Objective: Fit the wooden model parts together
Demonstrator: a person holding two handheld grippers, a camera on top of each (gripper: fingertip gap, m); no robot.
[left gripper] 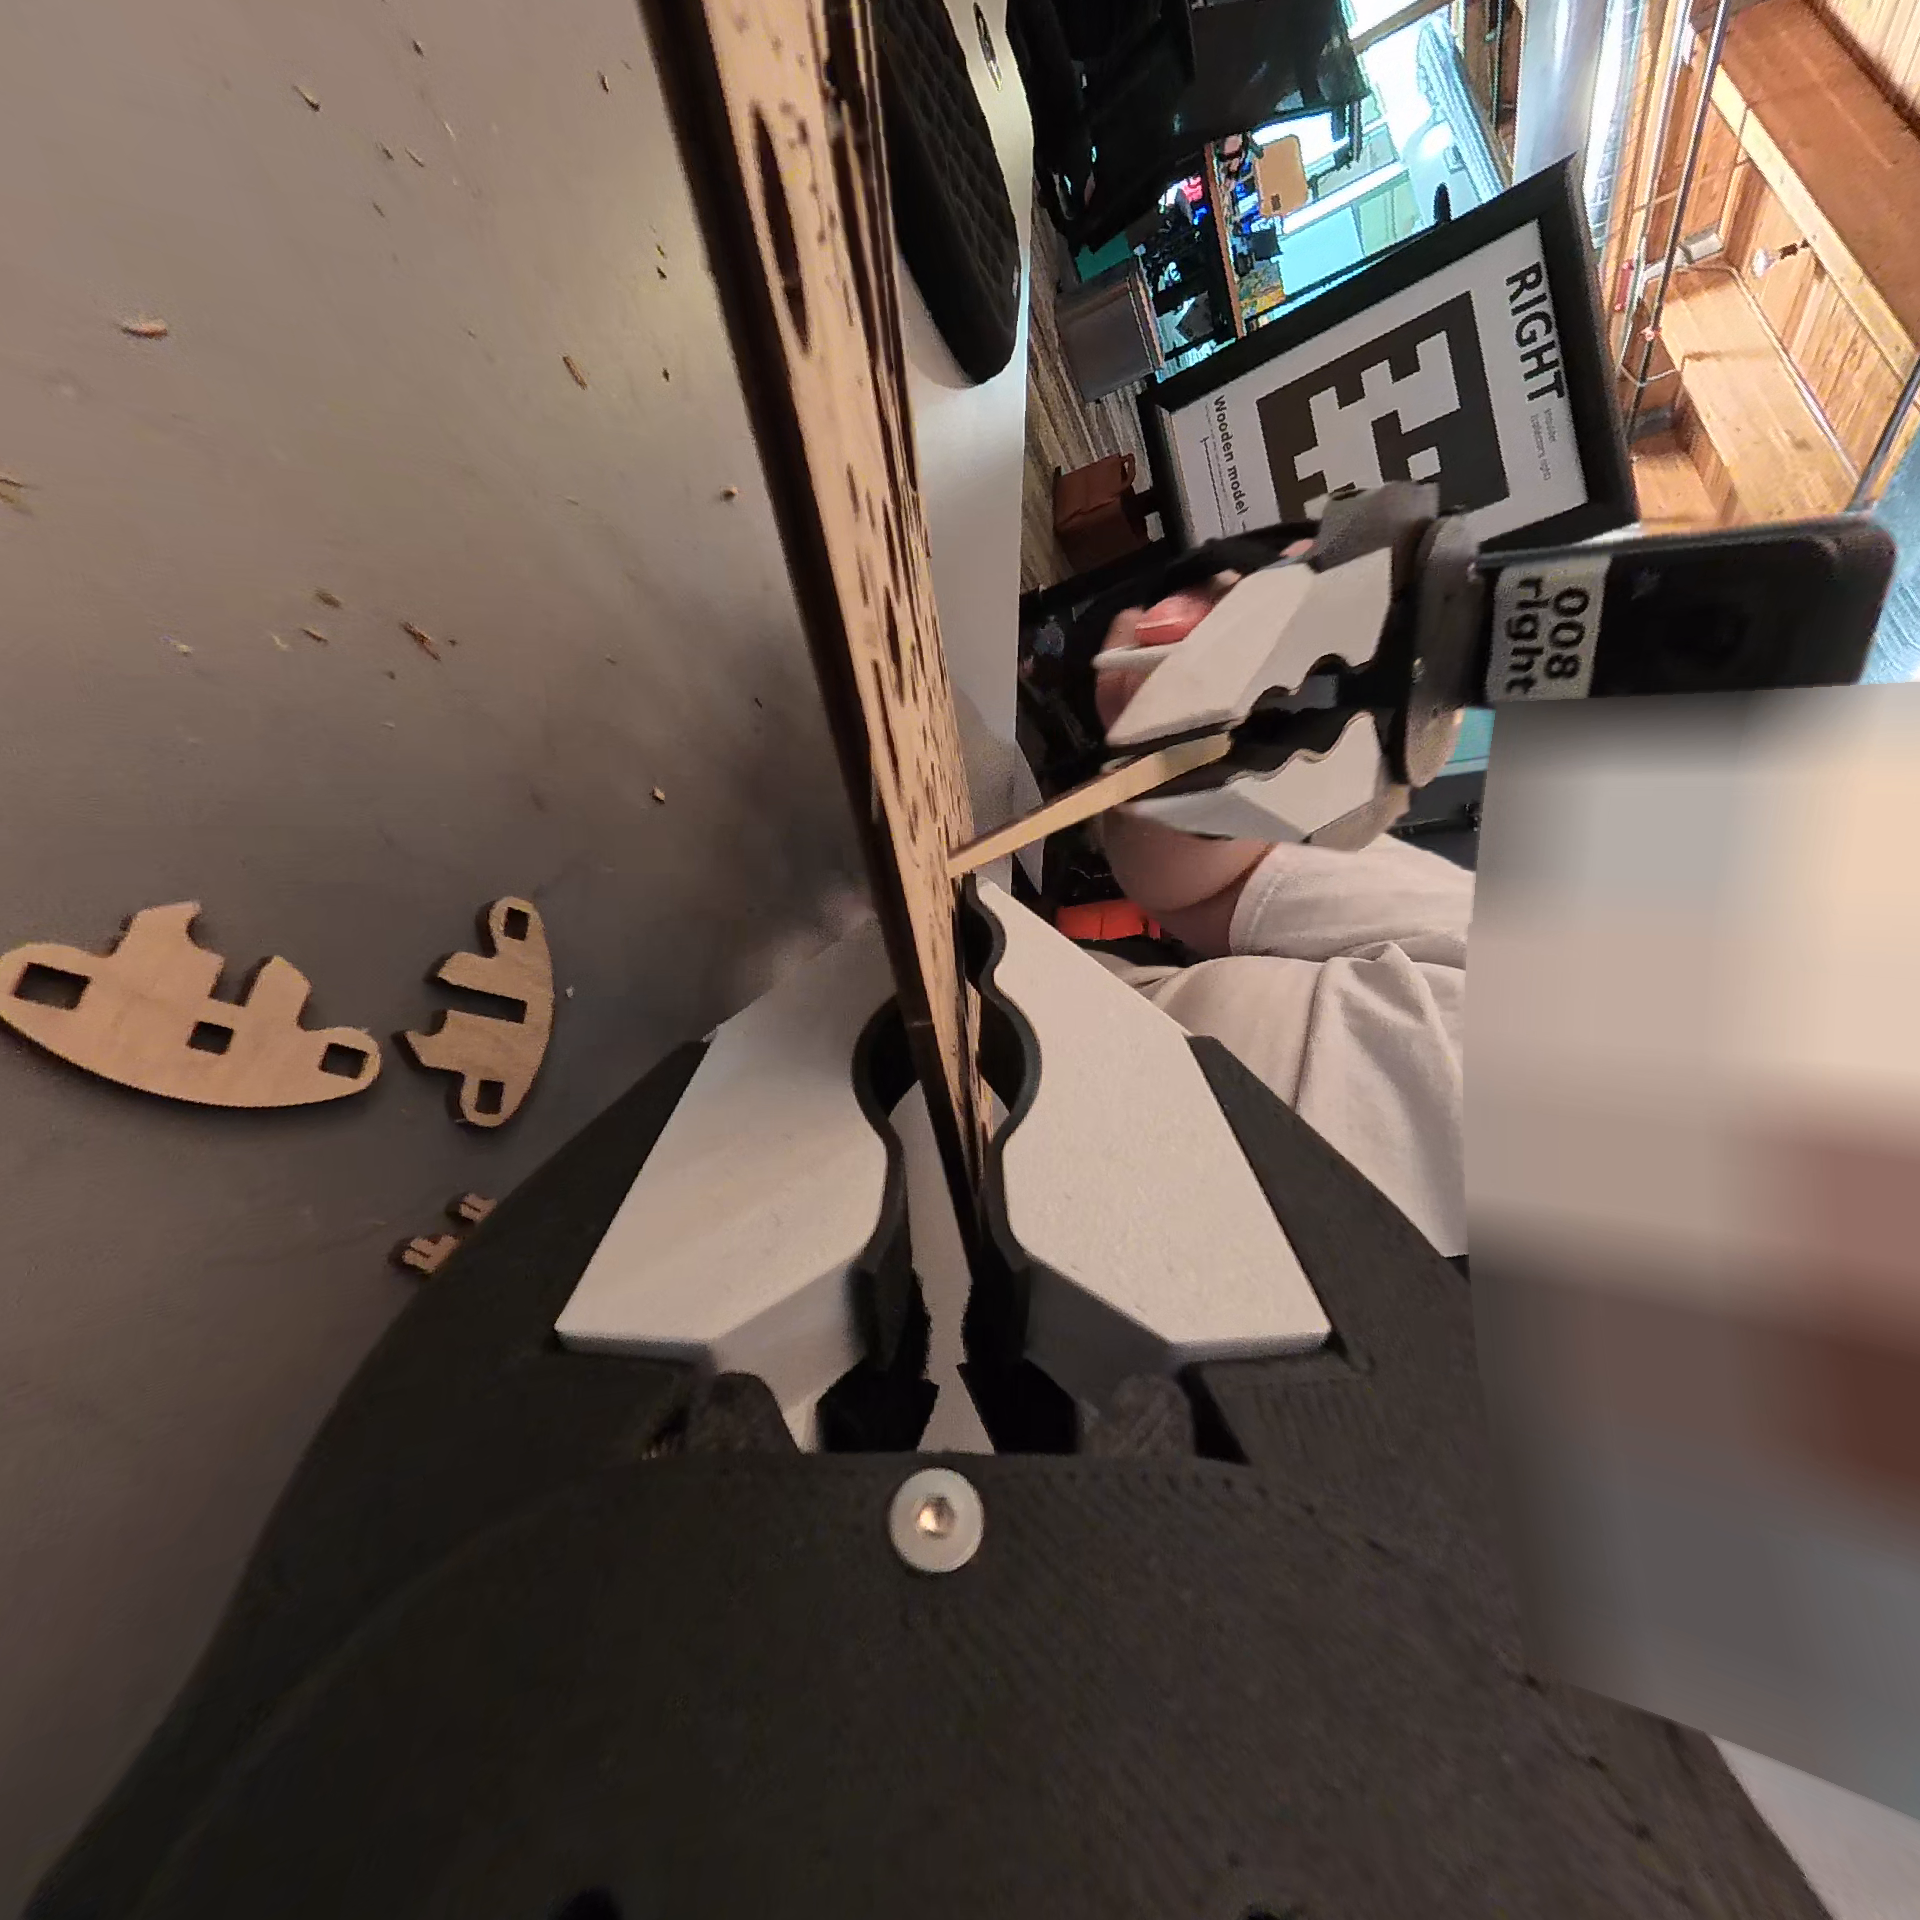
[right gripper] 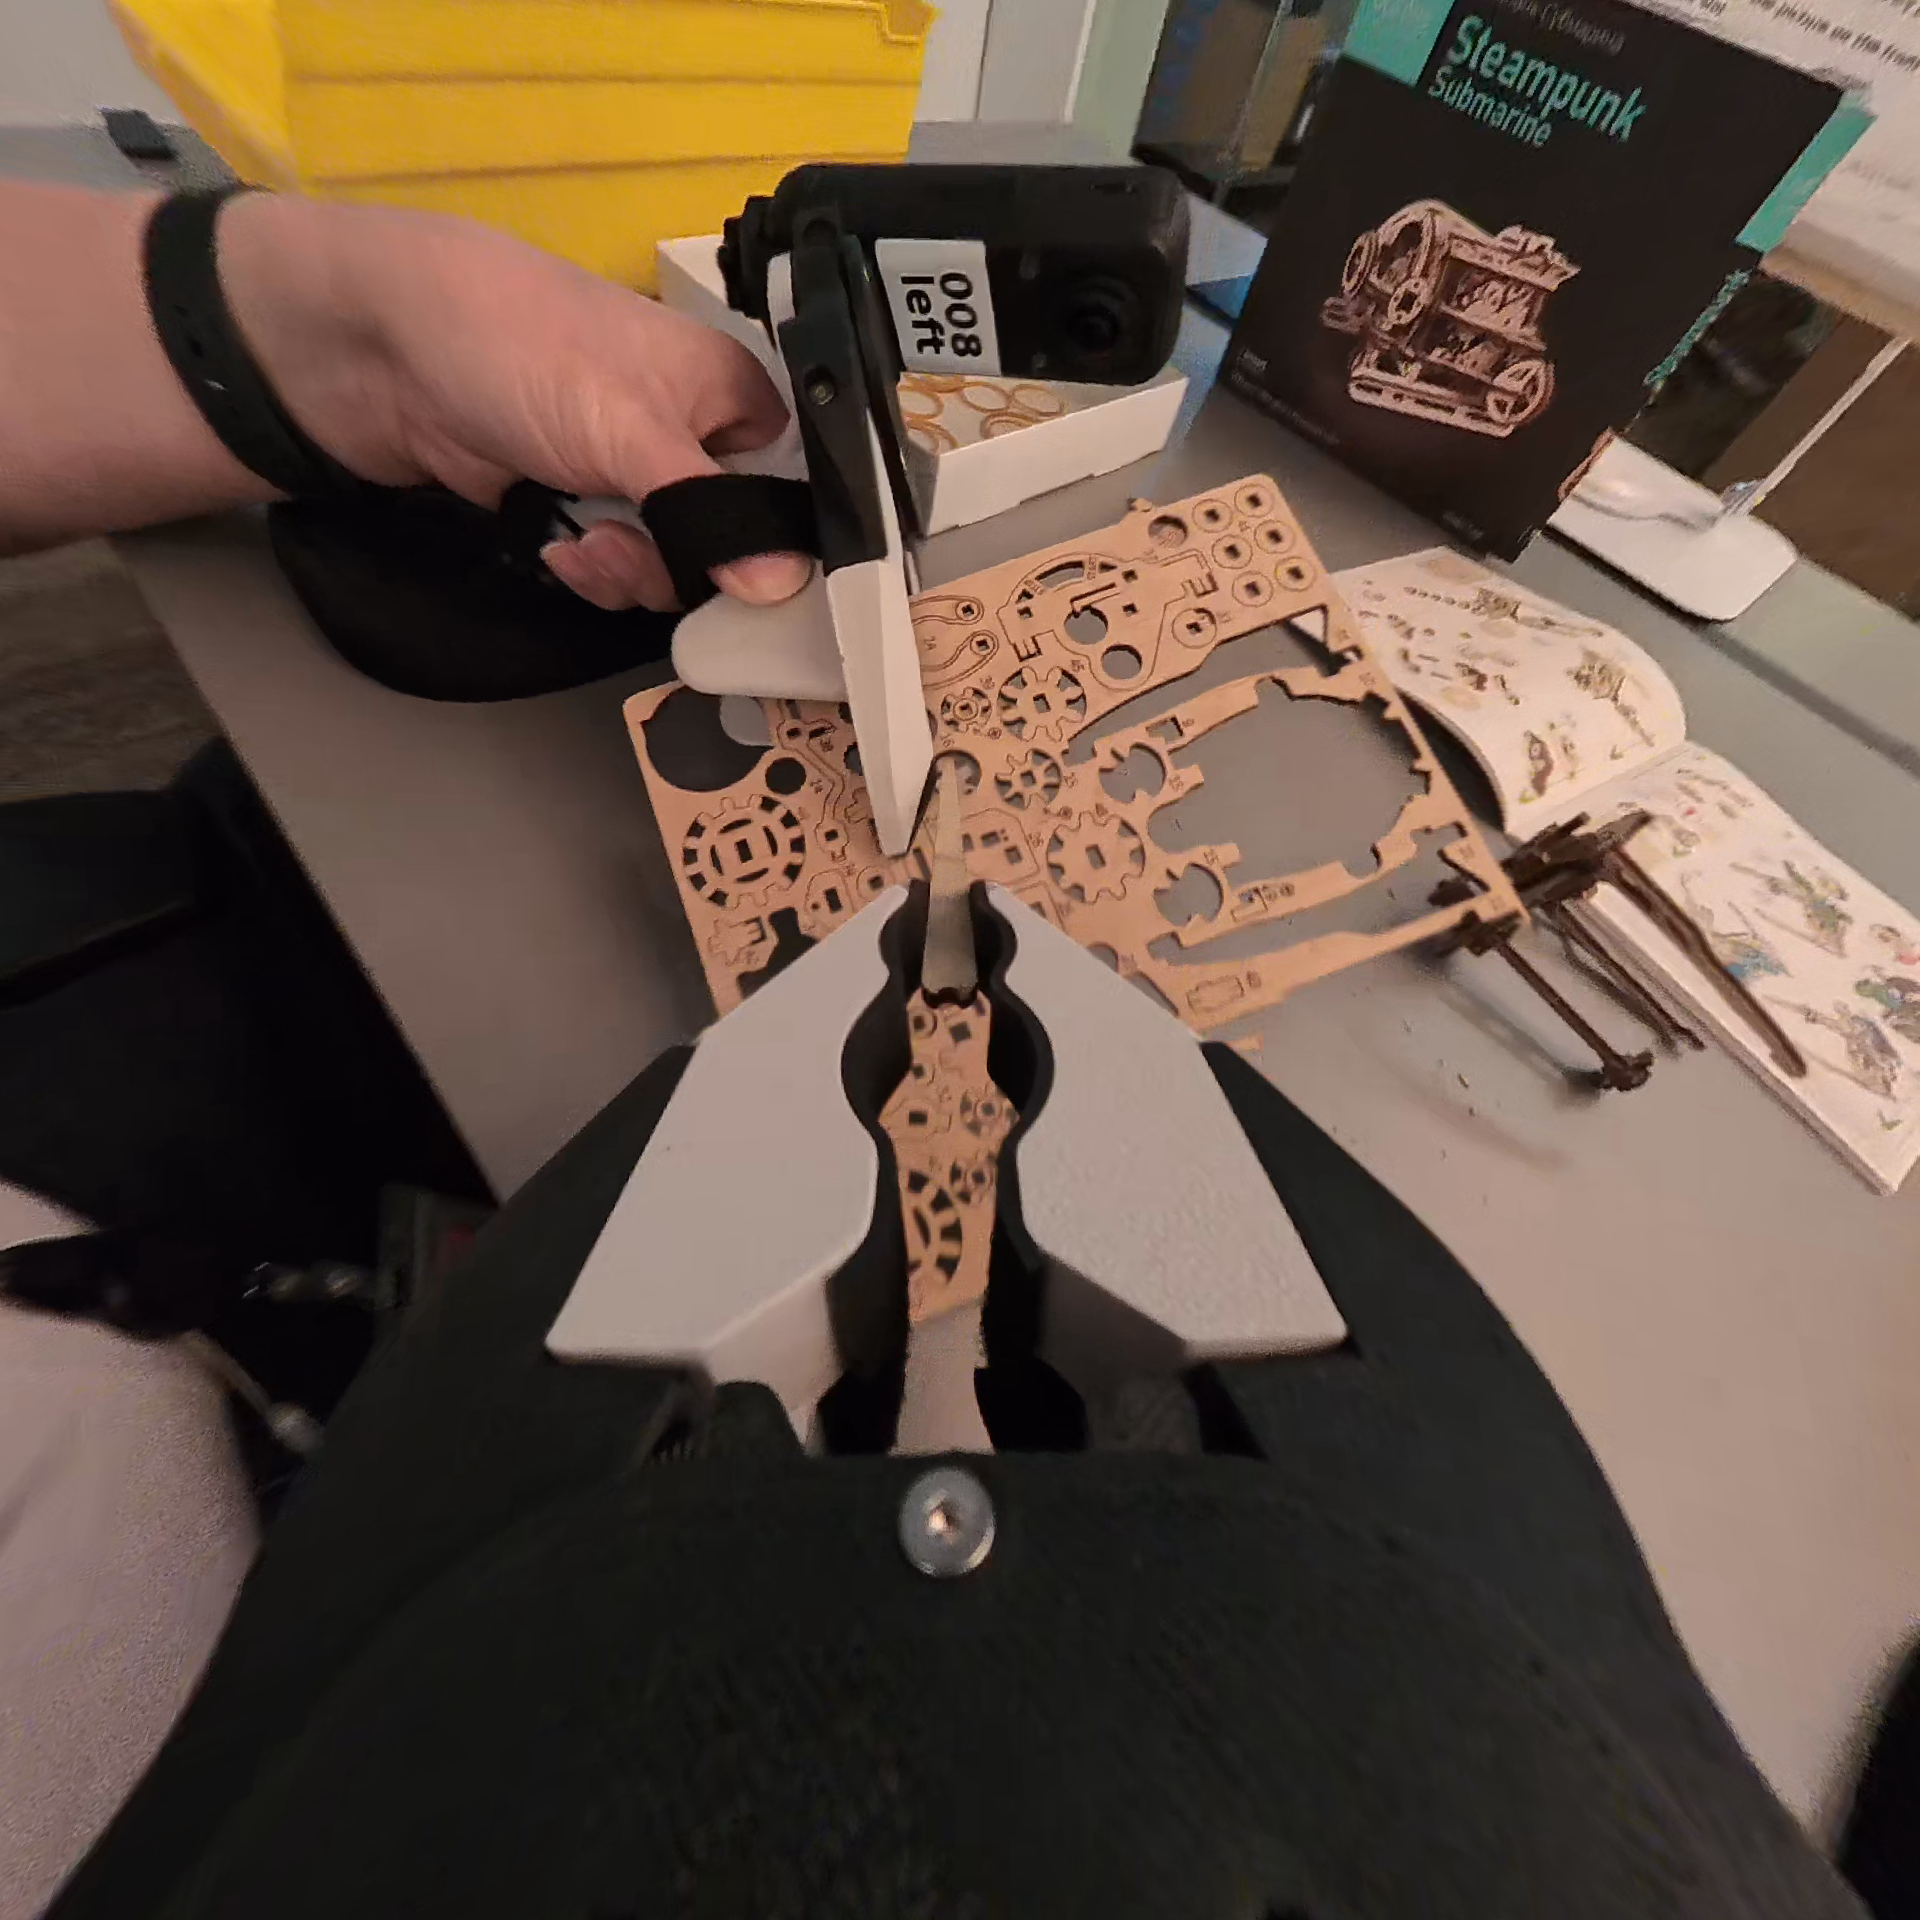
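Observation:
A laser-cut wooden sheet (right gripper: 1195, 790) with gears and other parts cut into it is tilted up off the grey table (right gripper: 1351, 1299). My left gripper (left gripper: 925, 956) is shut on the sheet's edge (left gripper: 831, 416), seen edge-on in the left wrist view. It also shows in the right wrist view (right gripper: 899, 821). My right gripper (right gripper: 948, 899) is shut on a thin flat stick (right gripper: 949, 831). The stick's tip (left gripper: 1039, 821) touches the sheet's face just beyond the left fingertips. The right gripper also shows in the left wrist view (left gripper: 1174, 774). Two loose cut-out parts (left gripper: 177, 1013) (left gripper: 488, 1013) lie on the table.
A dark rod-and-frame wooden assembly (right gripper: 1579, 914) stands by an open instruction booklet (right gripper: 1662, 831). The kit box (right gripper: 1507, 281), a white tray of rubber bands (right gripper: 997, 416) and yellow bins (right gripper: 582, 104) stand at the back. Small wood bits (left gripper: 442, 1242) lie on the table. Left tips to right tips: about 4 cm.

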